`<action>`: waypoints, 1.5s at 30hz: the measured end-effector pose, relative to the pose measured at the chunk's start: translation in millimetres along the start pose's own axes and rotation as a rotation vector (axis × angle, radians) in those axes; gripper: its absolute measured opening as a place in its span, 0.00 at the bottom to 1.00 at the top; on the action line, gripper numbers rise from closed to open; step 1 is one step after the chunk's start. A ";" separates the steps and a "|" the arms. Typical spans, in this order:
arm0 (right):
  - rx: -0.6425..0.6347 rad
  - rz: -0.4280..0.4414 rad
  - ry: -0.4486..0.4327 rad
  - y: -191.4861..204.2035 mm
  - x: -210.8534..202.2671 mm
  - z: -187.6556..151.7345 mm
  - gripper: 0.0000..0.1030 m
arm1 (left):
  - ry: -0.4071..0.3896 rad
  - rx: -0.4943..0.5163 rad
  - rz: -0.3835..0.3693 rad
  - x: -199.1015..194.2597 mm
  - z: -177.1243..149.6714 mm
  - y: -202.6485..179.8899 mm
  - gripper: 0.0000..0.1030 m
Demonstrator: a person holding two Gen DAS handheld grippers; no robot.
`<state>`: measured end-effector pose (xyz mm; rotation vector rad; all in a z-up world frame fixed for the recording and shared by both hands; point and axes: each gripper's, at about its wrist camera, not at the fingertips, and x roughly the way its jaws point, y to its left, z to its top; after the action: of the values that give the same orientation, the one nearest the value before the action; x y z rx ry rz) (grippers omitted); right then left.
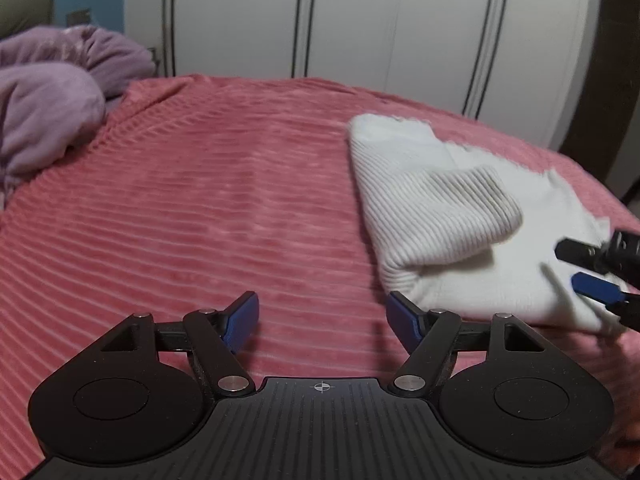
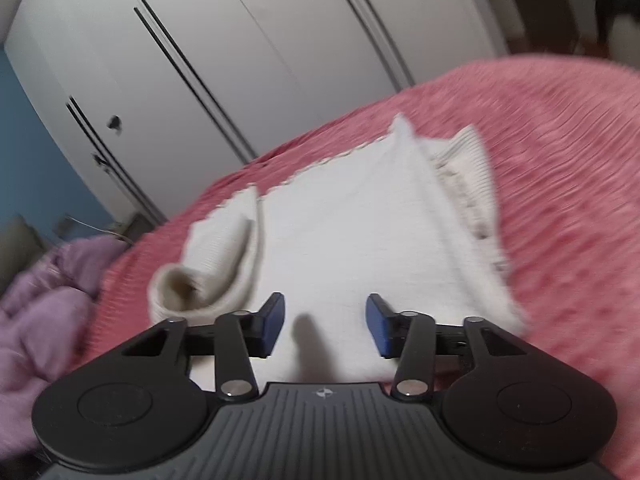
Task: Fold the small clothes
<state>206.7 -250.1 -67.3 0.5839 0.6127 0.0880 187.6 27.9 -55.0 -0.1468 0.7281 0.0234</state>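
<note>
Sweater (image 2: 352, 232) lies directly beneath the right hand-held gripper (image 2: 325, 326), jaws apart, empty; left hand-held gripper (image 1: 322, 320), also spread and empty, sits beside its edge.

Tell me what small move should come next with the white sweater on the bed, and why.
Probably lower the right hand-held gripper and close it on the near edge of the sweater. It is open above that edge, holding nothing. The sleeve is already folded in, so the body likely folds next. The left hand-held gripper is open over the pink blanket, beside the sweater.
</note>
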 end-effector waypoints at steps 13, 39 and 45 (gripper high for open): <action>0.055 0.186 0.330 54.2 128.6 56.6 0.66 | 0.076 -0.153 -0.028 14.9 -0.7 35.3 0.78; -0.004 -0.017 0.102 -26.0 -12.1 41.9 0.42 | 0.052 -0.036 -0.109 10.9 -5.7 -1.0 0.84; 0.124 0.105 0.131 -46.4 -8.4 41.4 0.52 | 0.054 0.061 -0.188 12.2 -9.8 -39.3 0.84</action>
<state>219.0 -311.3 -60.6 0.7343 0.7174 0.1896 193.1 -12.7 -65.4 -0.1576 0.7655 -0.1829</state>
